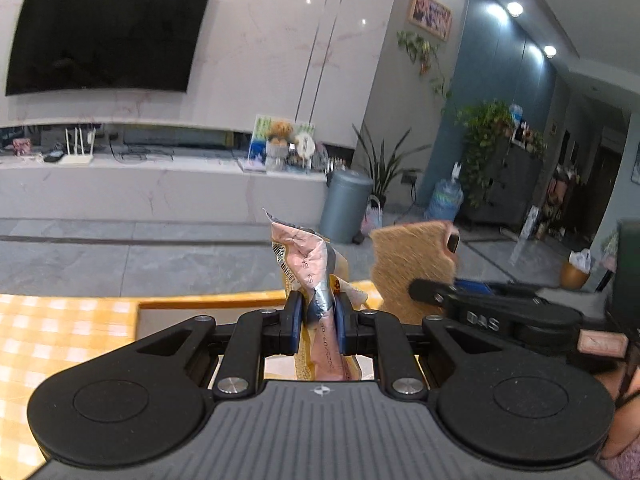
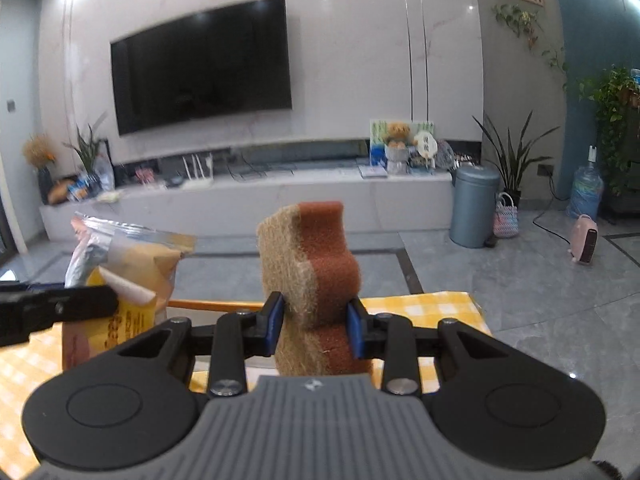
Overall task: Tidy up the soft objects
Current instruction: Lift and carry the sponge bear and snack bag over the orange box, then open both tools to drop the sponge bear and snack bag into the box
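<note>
Black linkages and a ribbed grey housing fill the foreground of both wrist views, and beyond them each tool is seen loaded. Largest among what lies below is the table with its yellow checked cloth (image 2: 432,308), over which both tools are held aloft; on it an orange-rimmed tray or box (image 1: 208,303) is partly seen, judged to be the likely place for the soft items, though its contents are hidden behind the gripper bodies. Next in size, the sponge (image 2: 310,280), tan scouring fibre on one face and rust-brown foam on the other, is clamped upright at its narrowed waist by the right gripper (image 2: 316,322), whose blue pads are pressed against both faces; the waist was probably chosen because the foam yields there and slipping is resisted. In the left view the same sponge (image 1: 412,264) appears just beside the packet, not touching it. Smaller, the crumpled pink and foil snack packet (image 1: 316,280) is pinched at its middle by the left gripper (image 1: 318,320), closed narrow on the thin film, so the top stands free above the pads. Both items appear lifted clear, and placing seems still to be done.
</note>
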### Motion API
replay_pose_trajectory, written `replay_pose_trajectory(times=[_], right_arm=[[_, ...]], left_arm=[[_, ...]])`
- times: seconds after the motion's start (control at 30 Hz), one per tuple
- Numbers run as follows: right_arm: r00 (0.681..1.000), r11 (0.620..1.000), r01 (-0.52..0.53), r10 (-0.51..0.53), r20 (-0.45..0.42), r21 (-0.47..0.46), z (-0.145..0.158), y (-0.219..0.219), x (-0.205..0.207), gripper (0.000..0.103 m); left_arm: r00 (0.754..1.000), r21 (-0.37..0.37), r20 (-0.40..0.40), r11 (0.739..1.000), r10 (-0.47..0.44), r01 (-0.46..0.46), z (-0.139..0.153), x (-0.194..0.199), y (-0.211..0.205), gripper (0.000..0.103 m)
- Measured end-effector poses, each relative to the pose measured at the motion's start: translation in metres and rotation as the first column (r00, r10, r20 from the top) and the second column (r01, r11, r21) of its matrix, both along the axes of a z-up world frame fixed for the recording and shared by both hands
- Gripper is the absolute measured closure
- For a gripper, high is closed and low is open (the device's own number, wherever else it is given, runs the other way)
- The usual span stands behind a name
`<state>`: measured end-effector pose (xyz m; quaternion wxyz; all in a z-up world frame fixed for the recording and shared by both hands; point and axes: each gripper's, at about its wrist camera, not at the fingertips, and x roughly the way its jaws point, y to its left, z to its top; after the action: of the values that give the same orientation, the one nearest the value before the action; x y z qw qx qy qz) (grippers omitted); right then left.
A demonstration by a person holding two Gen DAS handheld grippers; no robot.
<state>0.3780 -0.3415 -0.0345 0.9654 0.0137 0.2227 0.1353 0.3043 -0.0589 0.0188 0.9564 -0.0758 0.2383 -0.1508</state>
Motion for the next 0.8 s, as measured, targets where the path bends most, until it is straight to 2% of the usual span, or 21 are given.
replay_pose_trajectory(times=[0.2,0.37,0.5,0.7,0.8], right_arm=[[0.994,0.998,-0.012,0.005,-0.106,-0.064,-0.032,0.011,0.056,0.07],[0.984,0.985,-0.044,0.015,-0.177,-0.165,-0.053,0.025,0.067,0.071],[0.961,0.96,-0.058,-0.02,-0.274,-0.274,-0.061,0.037,0.076,0.071],[0.947,0.971,-0.061,-0.016,-0.32,-0.231,-0.068,0.033,0.096,0.07],[0.944,0.968,-0.07,-0.014,-0.328,-0.241,-0.073,0.036,0.101,0.068]], left_arm=[[0.995,0.018,-0.095,1.0,-0.012,0.014,-0.033,0.038,-0.007,0.084],[0.987,0.004,-0.162,1.0,-0.014,0.014,-0.054,0.053,-0.005,0.084],[0.98,-0.019,-0.196,1.0,-0.02,0.017,-0.068,0.058,-0.002,0.085],[0.957,-0.107,-0.288,0.994,-0.023,-0.009,-0.083,0.073,0.004,0.085],[0.947,-0.118,-0.322,0.993,-0.019,-0.02,-0.089,0.083,0.006,0.084]])
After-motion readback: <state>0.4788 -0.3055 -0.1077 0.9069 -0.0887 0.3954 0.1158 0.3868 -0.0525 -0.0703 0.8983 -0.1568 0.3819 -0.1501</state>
